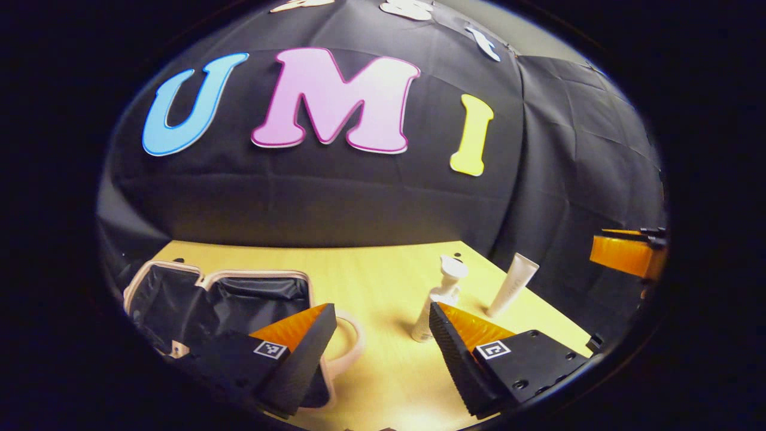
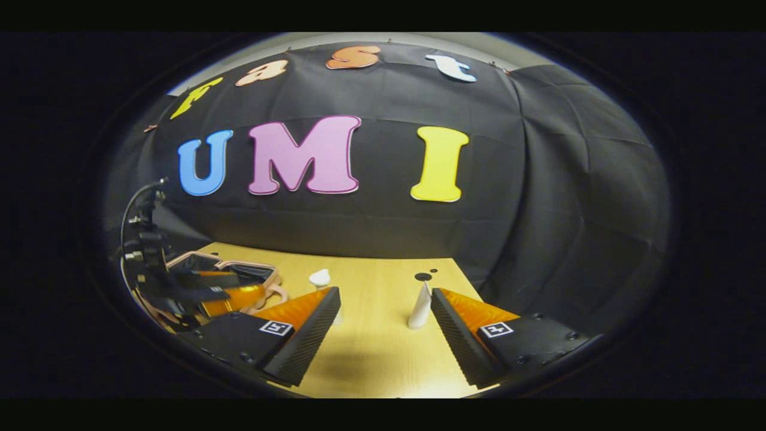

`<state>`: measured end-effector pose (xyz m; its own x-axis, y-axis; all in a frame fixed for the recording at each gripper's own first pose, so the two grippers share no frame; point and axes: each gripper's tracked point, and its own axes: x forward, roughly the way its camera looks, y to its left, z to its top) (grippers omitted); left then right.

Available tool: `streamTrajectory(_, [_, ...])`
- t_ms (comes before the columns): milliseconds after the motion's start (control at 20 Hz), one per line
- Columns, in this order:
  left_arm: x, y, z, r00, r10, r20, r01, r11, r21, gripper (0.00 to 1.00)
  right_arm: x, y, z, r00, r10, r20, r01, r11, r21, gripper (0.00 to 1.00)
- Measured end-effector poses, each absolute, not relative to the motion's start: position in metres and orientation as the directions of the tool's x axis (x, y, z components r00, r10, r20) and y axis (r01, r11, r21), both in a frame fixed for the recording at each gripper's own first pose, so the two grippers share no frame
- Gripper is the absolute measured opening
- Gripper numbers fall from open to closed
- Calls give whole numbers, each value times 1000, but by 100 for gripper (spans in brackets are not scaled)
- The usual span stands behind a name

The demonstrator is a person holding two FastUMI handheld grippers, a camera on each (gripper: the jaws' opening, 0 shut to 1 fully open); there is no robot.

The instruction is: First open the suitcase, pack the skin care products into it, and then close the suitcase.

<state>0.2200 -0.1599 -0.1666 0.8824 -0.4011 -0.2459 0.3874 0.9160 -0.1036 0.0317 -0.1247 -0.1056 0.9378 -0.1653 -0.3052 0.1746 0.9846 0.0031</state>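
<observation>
Lying open on the table (image 1: pixel 383 275), suitcase (image 1: pixel 227 299) shows dark lining.

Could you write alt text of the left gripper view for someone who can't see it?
An open left gripper hovers over a wooden table. An open suitcase lies left; a white pump bottle and white tube stand right.
</observation>
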Motion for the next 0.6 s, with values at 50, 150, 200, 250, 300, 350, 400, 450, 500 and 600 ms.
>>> streamTrajectory(50, [221,-177,-177,867,-426,-260,415,905,-100,99,32,-131,-109,935,-173,-309,183,983,1,97])
streamTrajectory(150, [232,-211,-201,841,-456,-292,442,890,-117,98,33,-143,-118,926,-186,-328,197,980,2,97])
streamTrajectory(200, [239,-228,-208,834,-467,-294,448,884,-132,99,33,-148,-122,922,-192,-337,207,978,8,97])
streamTrajectory(250, [249,-242,-214,829,-476,-293,456,879,-138,99,33,-153,-127,917,-200,-346,217,976,11,97])
streamTrajectory(300, [259,-253,-220,828,-476,-295,459,879,-131,99,33,-156,-133,913,-200,-355,220,975,15,97])
streamTrajectory(350, [272,-263,-229,828,-473,-301,462,880,-111,99,35,-158,-142,909,-199,-367,221,975,19,97])
streamTrajectory(400, [284,-268,-235,835,-453,-311,452,888,-81,99,37,-160,-151,904,-197,-380,222,975,21,97])
streamTrajectory(450, [294,-270,-242,845,-429,-320,436,898,-52,99,40,-161,-161,897,-195,-396,222,975,24,97])
streamTrajectory(500, [304,-272,-247,853,-409,-324,422,906,-35,99,44,-164,-173,890,-194,-413,223,975,23,97])
streamTrajectory(600, [320,-280,-258,852,-398,-341,408,912,-46,99,51,-165,-197,874,-187,-448,223,975,28,97])
